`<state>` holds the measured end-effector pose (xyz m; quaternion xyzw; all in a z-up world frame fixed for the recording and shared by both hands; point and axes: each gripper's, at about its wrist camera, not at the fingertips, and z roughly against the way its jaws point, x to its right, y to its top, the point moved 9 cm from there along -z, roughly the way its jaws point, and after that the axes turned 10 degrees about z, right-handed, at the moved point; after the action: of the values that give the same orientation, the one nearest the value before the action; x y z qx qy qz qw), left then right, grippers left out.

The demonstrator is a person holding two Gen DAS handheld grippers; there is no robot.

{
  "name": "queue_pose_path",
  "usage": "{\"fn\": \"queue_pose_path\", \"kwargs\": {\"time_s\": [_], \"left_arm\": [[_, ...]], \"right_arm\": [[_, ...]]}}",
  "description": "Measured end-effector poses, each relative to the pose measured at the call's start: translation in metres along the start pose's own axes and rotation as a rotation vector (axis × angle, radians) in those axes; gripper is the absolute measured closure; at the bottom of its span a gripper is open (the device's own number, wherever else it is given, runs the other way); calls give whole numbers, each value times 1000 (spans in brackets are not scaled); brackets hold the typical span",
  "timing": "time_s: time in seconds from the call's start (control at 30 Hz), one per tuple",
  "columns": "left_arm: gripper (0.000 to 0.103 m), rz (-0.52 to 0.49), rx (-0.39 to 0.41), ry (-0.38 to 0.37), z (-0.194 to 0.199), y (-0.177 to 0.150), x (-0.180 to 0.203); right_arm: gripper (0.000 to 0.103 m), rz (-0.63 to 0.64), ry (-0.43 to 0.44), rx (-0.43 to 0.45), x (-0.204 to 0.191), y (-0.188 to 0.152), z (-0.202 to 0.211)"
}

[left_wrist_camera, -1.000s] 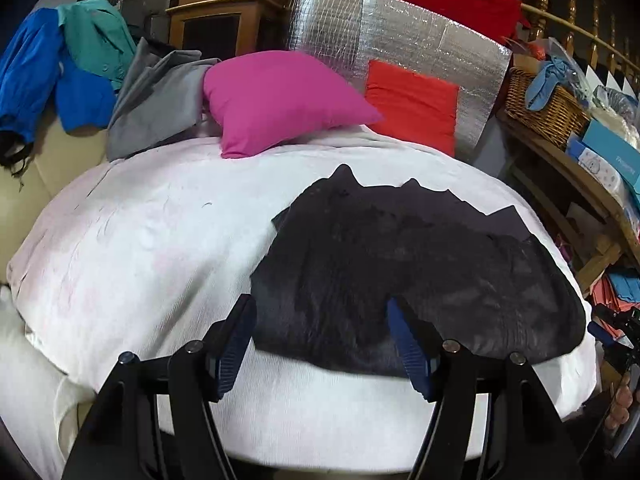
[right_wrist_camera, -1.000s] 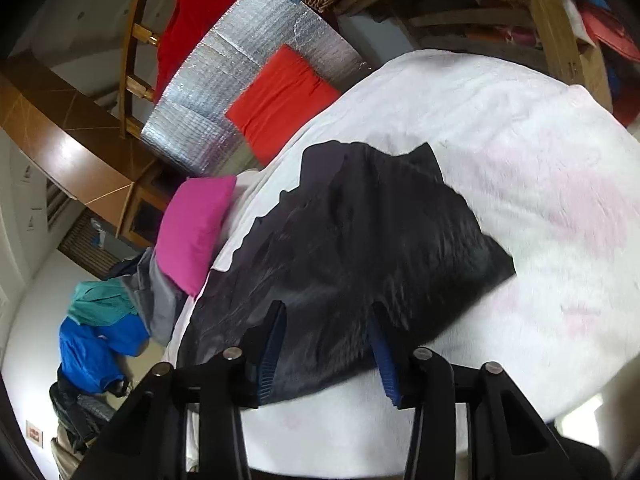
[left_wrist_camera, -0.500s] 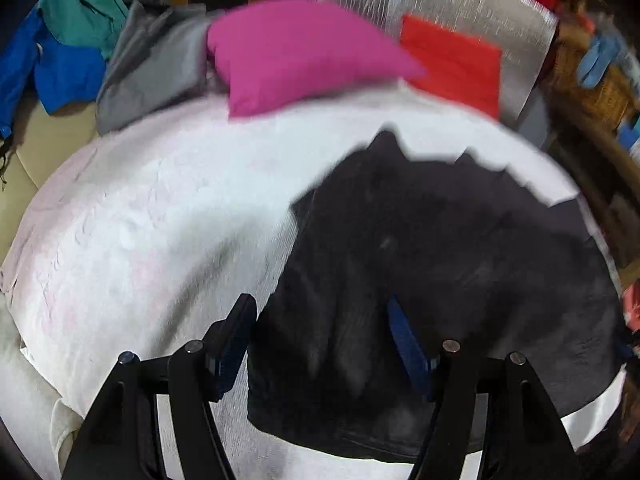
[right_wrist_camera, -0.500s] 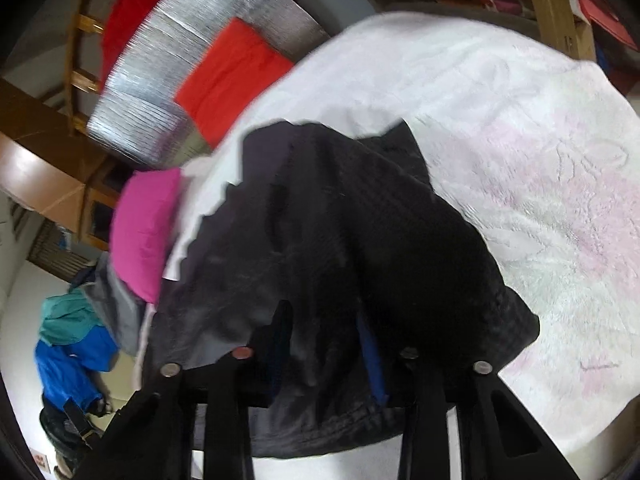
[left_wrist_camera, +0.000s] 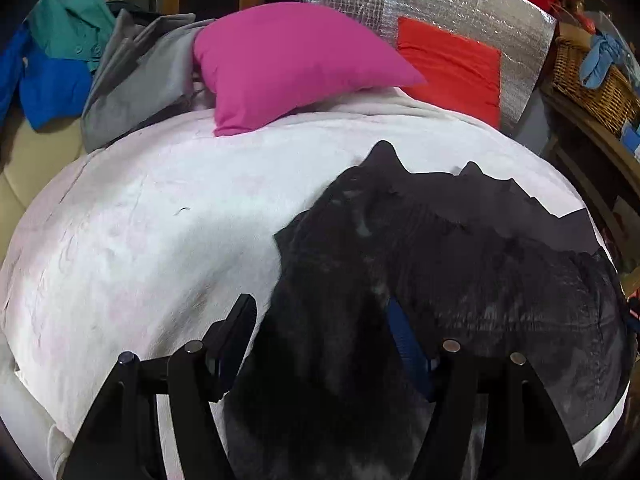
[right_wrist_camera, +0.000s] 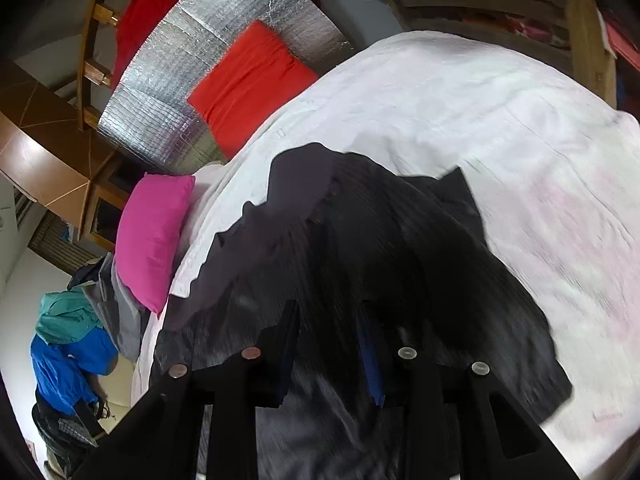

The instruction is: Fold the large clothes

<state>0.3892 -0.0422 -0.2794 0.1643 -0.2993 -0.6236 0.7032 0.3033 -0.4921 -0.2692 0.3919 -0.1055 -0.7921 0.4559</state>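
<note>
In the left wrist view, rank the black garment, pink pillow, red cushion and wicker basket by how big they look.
1. black garment, though it lies nearest the camera
2. pink pillow
3. red cushion
4. wicker basket, partly cut off at the edge

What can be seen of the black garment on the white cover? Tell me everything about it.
The black garment is dark, thin, finely ribbed cloth with a slight sheen, lying spread and wrinkled on the white cover. Its far edge is jagged with pointed corners. The open left claw and open right claw both sit low over its near edge; whether they touch it is unclear.
</note>
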Motion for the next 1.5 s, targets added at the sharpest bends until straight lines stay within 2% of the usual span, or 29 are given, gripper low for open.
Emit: {"fn": "queue_pose_path", "kwargs": {"time_s": [0.07, 0.2, 0.37, 0.5, 0.53, 0.6, 0.67, 0.77, 0.83, 0.93, 0.97, 1.03, 1.13, 1.27, 1.47, 1.5], "left_arm": [[34, -12, -12, 9, -7, 1, 4], [31, -38, -72, 50, -29, -6, 7], [31, 8, -86, 37, -33, 0, 6], [31, 21, -56, 27, -26, 5, 11], [31, 20, -45, 30, -24, 6, 12], [31, 21, -37, 32, -23, 6, 14], [31, 18, -33, 42, -24, 6, 14], [31, -5, -17, 53, -25, 7, 18], [31, -26, -11, 69, -27, 7, 19], [29, -70, -11, 105, -33, 4, 22], [29, -81, -5, 112, -33, 4, 23], [27, -105, 3, 124, -34, 2, 26], [26, -113, 5, 134, -33, 2, 26], [26, -98, -4, 136, -28, 3, 25], [26, -111, 71, 125, -5, 6, 31], [26, -121, 76, 130, -3, 5, 32]], "right_arm": [[70, -4, 6, -15, -2, 5, -13], [71, -18, -58, -74, 14, 3, -44], [71, -30, -62, -68, 14, 11, -43], [63, 15, -30, -22, -2, 33, -39], [52, 21, -22, -12, -7, 37, -39], [43, 28, 0, 2, -16, 49, -43], [43, 37, 30, 5, -26, 59, -52], [43, 33, 66, 10, -37, 73, -72], [47, 26, 72, 3, -36, 78, -84], [50, -32, 50, -45, -18, 79, -112], [54, -71, 36, -62, -6, 78, -121], [71, -111, 31, -71, 7, 75, -128], [69, -160, 72, -55, 10, 77, -117], [67, -90, 70, -15, -6, 69, -84], [66, 71, 51, -29, -33, 23, -37], [57, 95, 51, -33, -37, 11, -27]]}}
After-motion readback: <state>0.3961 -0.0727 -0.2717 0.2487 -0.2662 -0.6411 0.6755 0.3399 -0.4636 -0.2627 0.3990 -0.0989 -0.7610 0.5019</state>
